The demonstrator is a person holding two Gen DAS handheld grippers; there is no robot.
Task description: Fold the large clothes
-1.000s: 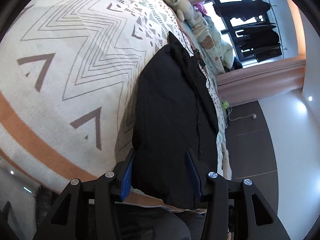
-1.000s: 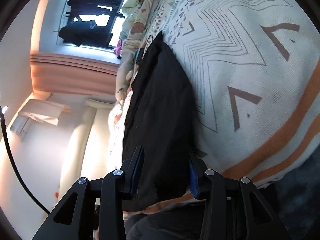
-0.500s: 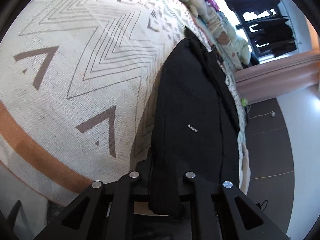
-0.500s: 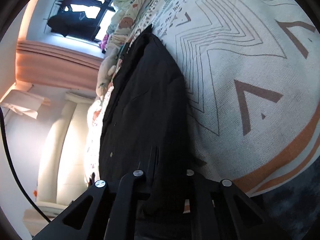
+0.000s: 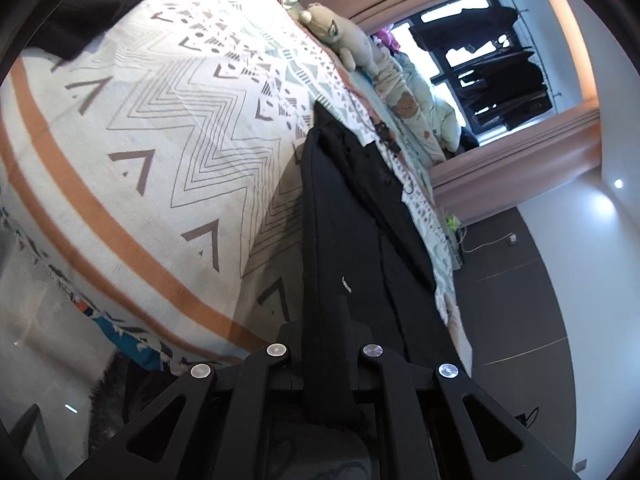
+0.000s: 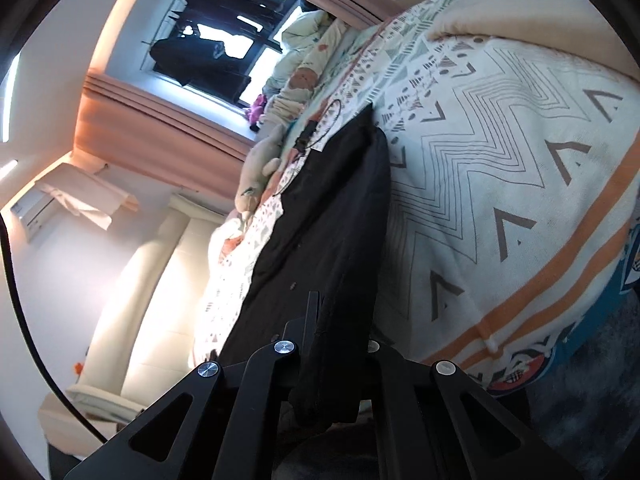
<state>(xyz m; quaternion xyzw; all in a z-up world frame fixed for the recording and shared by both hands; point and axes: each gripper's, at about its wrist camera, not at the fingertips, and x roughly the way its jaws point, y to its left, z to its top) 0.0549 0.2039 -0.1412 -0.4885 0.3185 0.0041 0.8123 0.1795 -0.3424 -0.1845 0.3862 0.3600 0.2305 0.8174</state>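
The left gripper (image 5: 325, 344) and the right gripper (image 6: 340, 344) each pinch the near end of the black coat (image 5: 352, 216) lying along the bed (image 5: 168, 128) to its near edge, so most folding looks still left.

Daylight pours in from the window (image 5: 480, 60) and blows it out to white around the dark clothes hung there, while the patterned bedspread (image 5: 168, 128) is evenly bright and the cream wall (image 6: 132, 300) in the right wrist view glares almost to white — a ceiling spot (image 5: 618, 183) adds a small flare in the left. The black garment (image 5: 352, 232) reads as a near-featureless dark mass, throwing a soft shadow onto the bedspread beside it. Both views are sharp at the centre but bend strongly toward the rim — straight lines curve, and a black vignette rings each frame.
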